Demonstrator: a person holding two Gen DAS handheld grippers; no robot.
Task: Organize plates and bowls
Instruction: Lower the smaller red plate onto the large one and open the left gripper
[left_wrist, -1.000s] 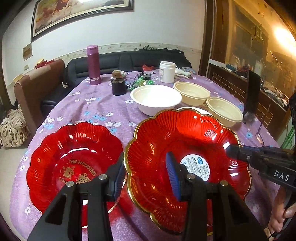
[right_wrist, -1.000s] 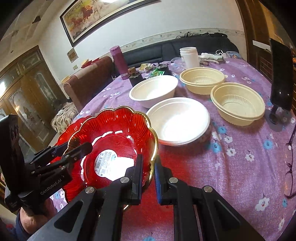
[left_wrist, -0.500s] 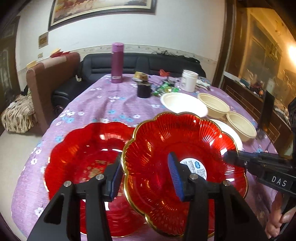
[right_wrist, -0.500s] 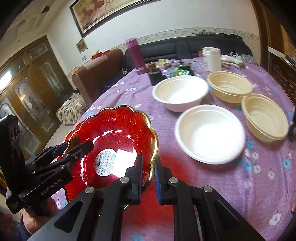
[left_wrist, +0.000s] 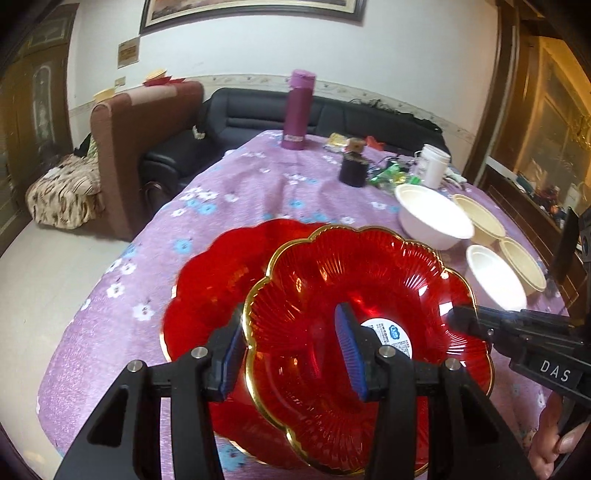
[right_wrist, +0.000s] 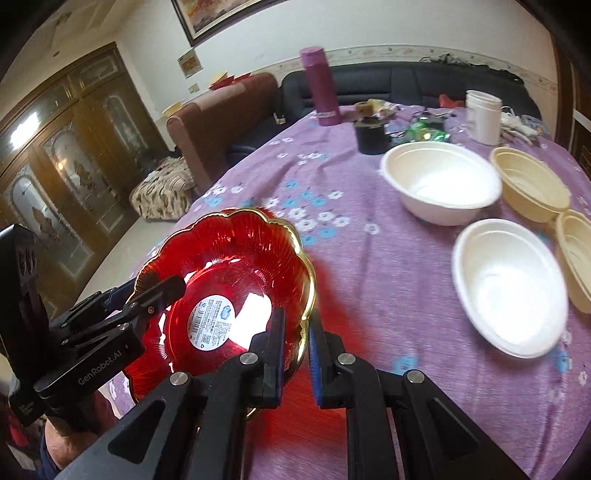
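Observation:
A red gold-rimmed scalloped plate (left_wrist: 369, 295) with a white sticker is held above the table, partly over a second red plate (left_wrist: 207, 295) lying on the purple cloth. My left gripper (left_wrist: 291, 350) straddles the held plate's near-left rim with its jaws wide apart. My right gripper (right_wrist: 295, 343) is shut on the plate's (right_wrist: 236, 266) opposite rim and shows at the right of the left wrist view (left_wrist: 480, 325). Two white bowls (right_wrist: 439, 181) (right_wrist: 509, 288) and two cream bowls (right_wrist: 532, 181) (right_wrist: 576, 254) stand to the right.
A purple flask (left_wrist: 297, 110), a dark jar (left_wrist: 352, 166), a white tub (left_wrist: 434, 166) and green wrappers (right_wrist: 428, 129) stand at the table's far side. A sofa (left_wrist: 258, 110) and a brown chair (left_wrist: 140, 129) lie beyond. The table's left edge (left_wrist: 110, 295) drops to the floor.
The held plate has moved left and now overlaps the second red plate. Both grippers travelled with it; their jaws look unchanged.

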